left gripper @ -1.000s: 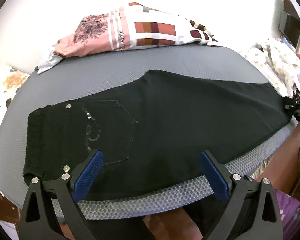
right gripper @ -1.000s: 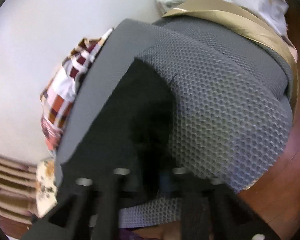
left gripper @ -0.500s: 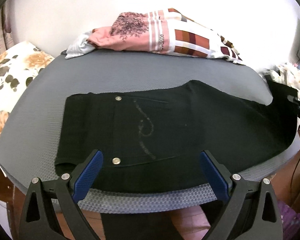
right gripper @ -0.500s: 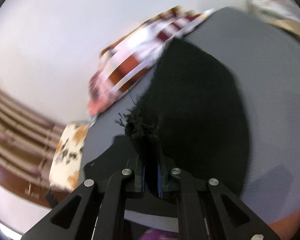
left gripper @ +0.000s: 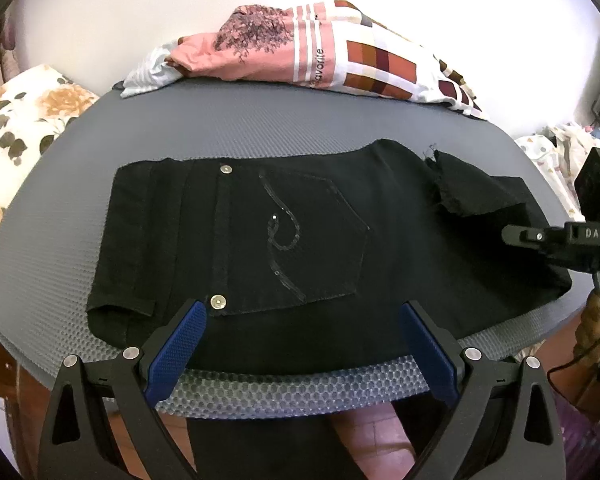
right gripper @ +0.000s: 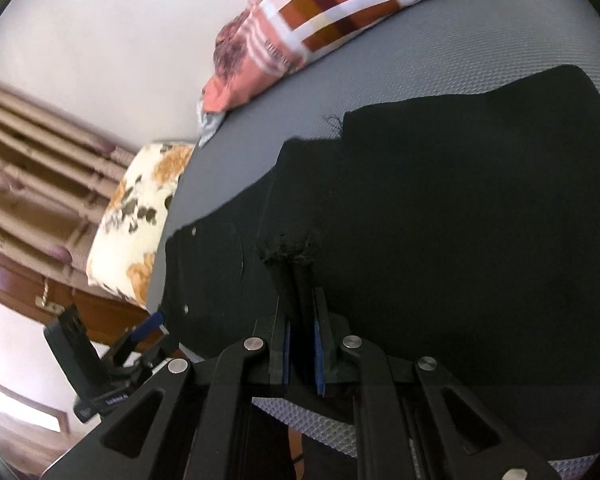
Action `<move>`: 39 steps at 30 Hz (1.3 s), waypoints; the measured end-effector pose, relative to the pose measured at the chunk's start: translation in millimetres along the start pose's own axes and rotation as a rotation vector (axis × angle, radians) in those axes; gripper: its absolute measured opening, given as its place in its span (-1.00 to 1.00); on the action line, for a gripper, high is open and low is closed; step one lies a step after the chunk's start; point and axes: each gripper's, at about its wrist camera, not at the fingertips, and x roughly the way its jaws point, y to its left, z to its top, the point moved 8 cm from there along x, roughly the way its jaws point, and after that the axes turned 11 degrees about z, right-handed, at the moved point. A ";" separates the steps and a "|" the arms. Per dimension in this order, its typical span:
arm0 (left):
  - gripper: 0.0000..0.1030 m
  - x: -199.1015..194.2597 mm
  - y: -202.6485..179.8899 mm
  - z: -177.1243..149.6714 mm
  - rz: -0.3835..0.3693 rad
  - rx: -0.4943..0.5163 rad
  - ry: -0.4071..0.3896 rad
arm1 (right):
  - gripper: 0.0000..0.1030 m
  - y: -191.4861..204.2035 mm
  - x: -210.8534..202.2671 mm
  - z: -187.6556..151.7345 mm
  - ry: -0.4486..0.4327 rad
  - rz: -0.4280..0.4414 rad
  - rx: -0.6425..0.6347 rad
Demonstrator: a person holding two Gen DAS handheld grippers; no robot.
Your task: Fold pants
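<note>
Black pants (left gripper: 284,240) lie flat on a grey mat (left gripper: 260,120), waistband at the left, back pocket with a stitched swirl facing up. The frayed leg hem (left gripper: 452,188) is folded back over the legs at the right. My left gripper (left gripper: 300,336) is open and empty, hovering at the mat's near edge over the pants' lower side. My right gripper (right gripper: 300,312) is shut on the frayed hem (right gripper: 288,248) and holds it above the pants (right gripper: 460,220). It also shows in the left wrist view (left gripper: 556,240) at the right.
A pink and checked garment pile (left gripper: 320,60) lies at the mat's far edge. A floral pillow (left gripper: 16,128) sits at the left and spotted white cloth (left gripper: 556,148) at the right. The mat's near edge (left gripper: 300,388) drops to a wooden floor.
My right gripper has carried the leg hem from the right end leftward over the legs, folding the pants. The left gripper has shifted over the waist area and stays open.
</note>
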 end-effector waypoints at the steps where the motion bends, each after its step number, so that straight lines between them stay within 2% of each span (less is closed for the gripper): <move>1: 0.88 1.1 -0.5 -0.8 0.001 0.001 0.004 | -0.80 1.8 3.0 -2.7 0.009 -0.024 -0.028; 19: 0.88 5.3 2.4 -2.6 0.000 -0.009 0.014 | -0.79 15.2 32.7 -46.7 0.125 -0.156 -0.238; 22: 0.88 6.2 2.9 -3.3 -0.001 -0.012 0.018 | -0.73 20.0 34.0 -49.0 0.129 -0.174 -0.277; 24: 0.88 6.9 3.7 -3.2 -0.002 -0.014 0.022 | -0.61 24.0 34.2 -50.7 0.135 -0.154 -0.281; 26: 0.88 6.7 4.4 -3.3 -0.001 -0.015 0.022 | -0.31 30.0 32.4 -53.8 0.141 -0.079 -0.255; 29: 0.88 6.2 5.9 -2.3 0.001 -0.017 0.019 | -0.26 39.5 21.5 -59.5 0.153 0.111 -0.186; 31: 0.88 5.7 7.6 -1.9 0.000 -0.023 0.017 | -0.26 36.2 1.6 -49.2 0.100 0.164 -0.147; 35: 0.88 5.8 8.5 -2.5 -0.007 -0.034 0.019 | -0.26 11.4 -34.9 -23.6 -0.019 0.073 -0.124; 39: 0.88 4.2 8.3 -0.8 0.001 -0.033 0.009 | -0.27 19.3 -32.0 -30.0 0.003 0.051 -0.171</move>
